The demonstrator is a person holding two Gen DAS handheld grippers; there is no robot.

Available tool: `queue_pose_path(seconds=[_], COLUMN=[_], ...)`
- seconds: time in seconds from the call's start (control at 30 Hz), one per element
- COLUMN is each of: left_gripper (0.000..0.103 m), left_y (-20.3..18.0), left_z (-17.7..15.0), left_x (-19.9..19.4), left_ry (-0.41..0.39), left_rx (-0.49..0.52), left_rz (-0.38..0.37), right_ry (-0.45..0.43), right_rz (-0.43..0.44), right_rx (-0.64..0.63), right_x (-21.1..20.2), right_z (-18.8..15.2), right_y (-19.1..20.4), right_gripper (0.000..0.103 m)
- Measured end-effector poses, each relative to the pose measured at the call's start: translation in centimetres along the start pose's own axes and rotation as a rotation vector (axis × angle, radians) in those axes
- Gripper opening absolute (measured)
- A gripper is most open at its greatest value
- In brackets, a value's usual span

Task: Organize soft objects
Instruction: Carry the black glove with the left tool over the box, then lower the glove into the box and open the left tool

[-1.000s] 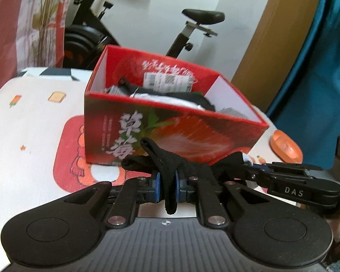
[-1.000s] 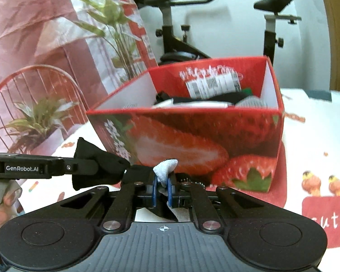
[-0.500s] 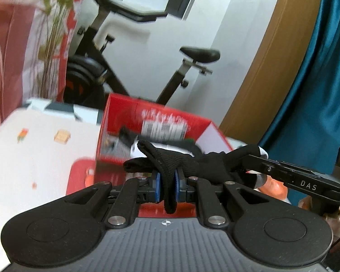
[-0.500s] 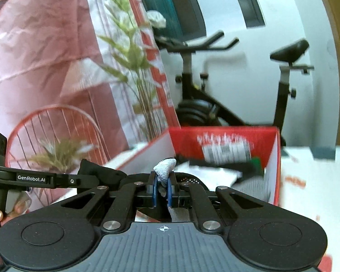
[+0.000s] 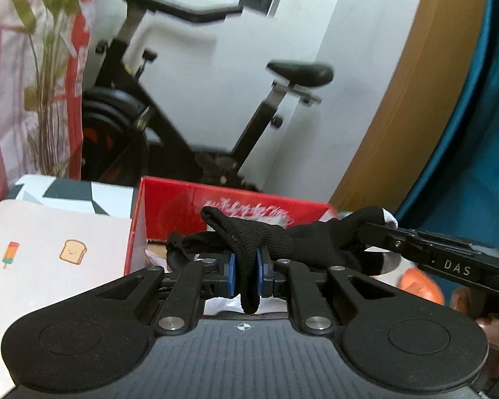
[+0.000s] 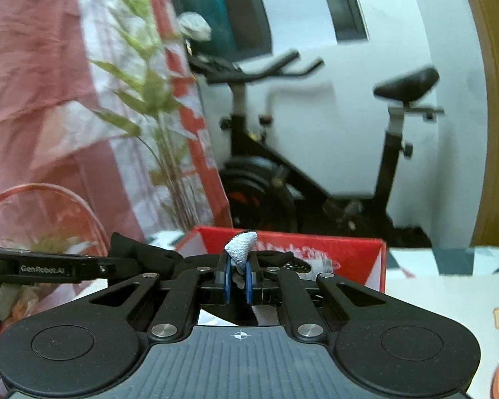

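Left gripper (image 5: 245,271) pinched tight on cuff end of black glove (image 5: 276,242), frame centre; your right gripper (image 6: 238,277) clamped on its grey fingertip (image 6: 241,249). Glove stretched between both, fingers reaching right-hand tool at frame right. Change since a second ago: red strawberry box (image 5: 169,212) has dropped from mid-frame to low band behind the jaws, so you have raised glove above box rim. Glove probably over box opening, though blur hides exact alignment. Meaning: lift done; lowering and release remain.
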State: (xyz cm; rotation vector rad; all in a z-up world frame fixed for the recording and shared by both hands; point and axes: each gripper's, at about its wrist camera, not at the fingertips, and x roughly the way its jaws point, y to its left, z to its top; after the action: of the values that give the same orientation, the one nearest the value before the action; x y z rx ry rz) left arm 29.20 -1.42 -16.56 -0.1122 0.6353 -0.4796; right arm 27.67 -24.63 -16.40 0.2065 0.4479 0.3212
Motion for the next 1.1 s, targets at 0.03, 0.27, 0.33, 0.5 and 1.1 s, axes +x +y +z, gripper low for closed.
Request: queue_pose_path(seconds=[0.03,0.27,0.33,0.5,1.1], left_gripper=[0.013,0.013,0.013,0.013,0.015], left_y=[0.1,0.9,1.3,1.7,2.2], left_z=[0.2,0.3,0.3,0.4,0.7], left_x=[1.2,7.5,8.7,10.8,12.9], left_ry=[0.026,0.154,0.183,0.260,0.391], left_rx=[0.006,0.070,0.082,0.134,0.140], left_rz=[0.010,0.104,0.121,0.155,0.162], right_ry=[0.020,0.181,0.221,0.326,0.633], right_rz=[-0.016,-0.098,-0.119,-0.148,-0.144], right_rx=[0.011,0.026,0.005,-0.041,0.098], right_x=[1.0,7.6,9.1,12.3,17.2], right_z=[0.0,-1.5,-2.0,-3.0,-3.5], right_y=[-0.4,-2.4,-2.5,-2.6,-4.8], right_gripper=[0.008,0.008,0.008,0.008,0.009])
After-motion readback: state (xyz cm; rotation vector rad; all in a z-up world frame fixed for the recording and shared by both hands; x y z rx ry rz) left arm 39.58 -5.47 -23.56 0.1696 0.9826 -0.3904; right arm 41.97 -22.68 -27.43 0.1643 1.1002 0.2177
